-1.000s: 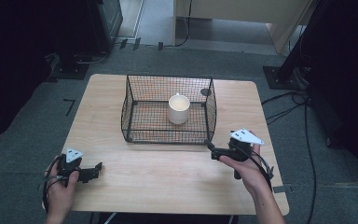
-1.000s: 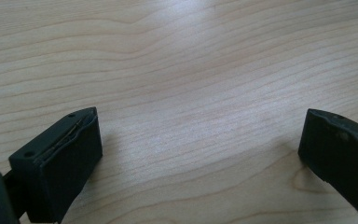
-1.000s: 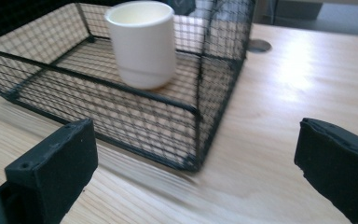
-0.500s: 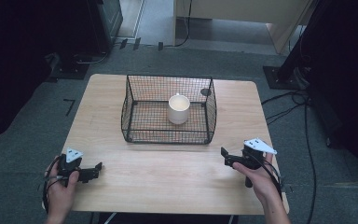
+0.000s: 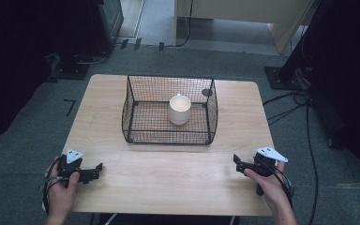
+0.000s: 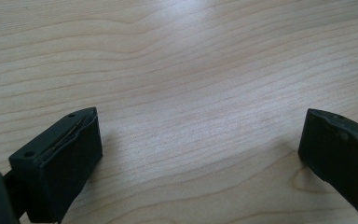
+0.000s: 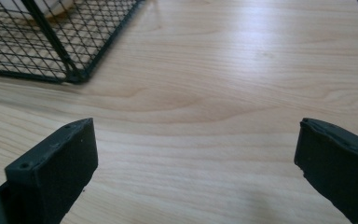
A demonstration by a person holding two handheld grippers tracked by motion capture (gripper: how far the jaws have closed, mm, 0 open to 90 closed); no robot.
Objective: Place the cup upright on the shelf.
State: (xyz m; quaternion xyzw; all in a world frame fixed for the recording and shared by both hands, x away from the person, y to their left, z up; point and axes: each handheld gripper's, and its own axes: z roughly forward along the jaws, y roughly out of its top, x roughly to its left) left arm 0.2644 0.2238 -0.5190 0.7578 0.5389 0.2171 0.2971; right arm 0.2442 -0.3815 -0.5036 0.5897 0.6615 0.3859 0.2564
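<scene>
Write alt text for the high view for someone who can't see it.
A white cup stands inside a black wire basket on a wooden table. Near the table's front edge, a person holds the left gripper and the right gripper, both apart from the basket.

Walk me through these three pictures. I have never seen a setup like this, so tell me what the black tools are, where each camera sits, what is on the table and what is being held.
No robot here: a person holds a hand-held tool with two black jaws in each hand. The high view looks down from above the person's side of the wooden table. In it the left gripper sits near the table's near left corner and the right gripper near its near right edge.

The other two pictures come from small cameras riding on the tools, looking along their jaws. In both, the jaws stand wide apart over bare wood, so nothing is held.

On the table stands a black wire basket, and inside it a white cup, upright. The right gripper view catches a corner of that basket.
</scene>
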